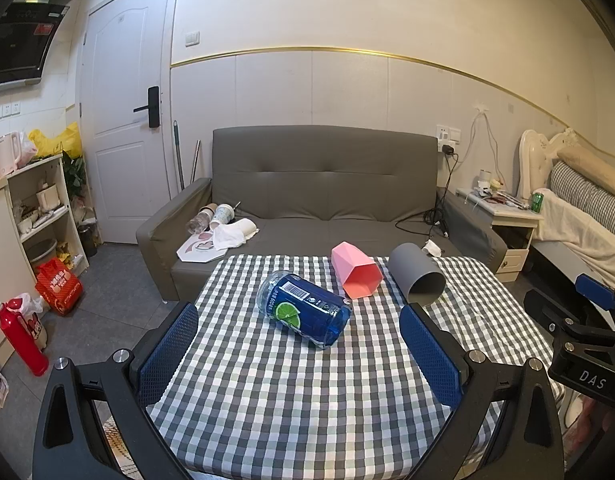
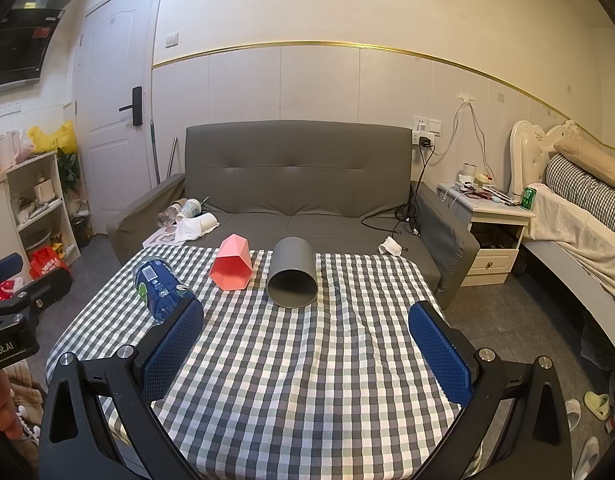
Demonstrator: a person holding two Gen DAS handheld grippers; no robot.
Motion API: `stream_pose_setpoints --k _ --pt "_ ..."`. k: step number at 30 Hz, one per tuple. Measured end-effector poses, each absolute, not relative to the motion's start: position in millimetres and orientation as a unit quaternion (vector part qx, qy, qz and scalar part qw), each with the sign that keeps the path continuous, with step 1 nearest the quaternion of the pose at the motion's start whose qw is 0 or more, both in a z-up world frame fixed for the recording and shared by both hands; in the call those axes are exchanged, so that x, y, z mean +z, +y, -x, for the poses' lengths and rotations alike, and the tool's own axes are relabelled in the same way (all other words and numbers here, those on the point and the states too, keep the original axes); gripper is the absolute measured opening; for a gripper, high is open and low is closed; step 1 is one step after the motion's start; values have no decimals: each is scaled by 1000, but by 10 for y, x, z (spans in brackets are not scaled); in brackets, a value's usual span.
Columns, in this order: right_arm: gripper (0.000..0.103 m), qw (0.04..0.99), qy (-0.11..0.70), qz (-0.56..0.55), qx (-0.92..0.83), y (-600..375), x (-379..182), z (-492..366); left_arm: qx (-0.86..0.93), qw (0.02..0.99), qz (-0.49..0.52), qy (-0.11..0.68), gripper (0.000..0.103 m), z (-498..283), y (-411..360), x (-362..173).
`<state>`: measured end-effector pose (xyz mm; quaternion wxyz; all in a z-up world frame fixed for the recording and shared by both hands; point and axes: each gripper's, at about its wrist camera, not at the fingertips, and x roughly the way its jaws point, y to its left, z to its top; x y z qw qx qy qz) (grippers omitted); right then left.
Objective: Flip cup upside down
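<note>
Three cups lie on their sides on the checkered table (image 1: 287, 400). A grey cup (image 1: 417, 280) (image 2: 292, 276) lies with its mouth toward me. A pink faceted cup (image 1: 357, 274) (image 2: 232, 265) lies to its left. A blue clear cup (image 1: 303, 308) (image 2: 161, 290) with a lime label lies further left. My left gripper (image 1: 299, 354) is open and empty, short of the blue cup. My right gripper (image 2: 307, 354) is open and empty, short of the grey cup.
A grey sofa (image 2: 299, 184) stands behind the table, with paper cups and cloth (image 1: 227, 226) on its left seat. A nightstand (image 2: 489, 224) and bed (image 2: 579, 216) are at right. Shelves (image 1: 39, 208) and a red bottle (image 1: 19, 336) are at left.
</note>
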<state>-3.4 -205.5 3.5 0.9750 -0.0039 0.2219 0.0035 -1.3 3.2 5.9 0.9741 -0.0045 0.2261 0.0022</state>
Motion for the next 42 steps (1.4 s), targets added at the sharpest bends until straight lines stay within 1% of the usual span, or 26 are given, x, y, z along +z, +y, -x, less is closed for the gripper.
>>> stream_pose_setpoints --k 35,42 --pt "103 974 227 4 5 -2046 -5 14 1 974 5 226 103 9 29 57" --pt "103 971 238 5 11 -2008 -69 -21 1 973 6 229 103 -5 44 70"
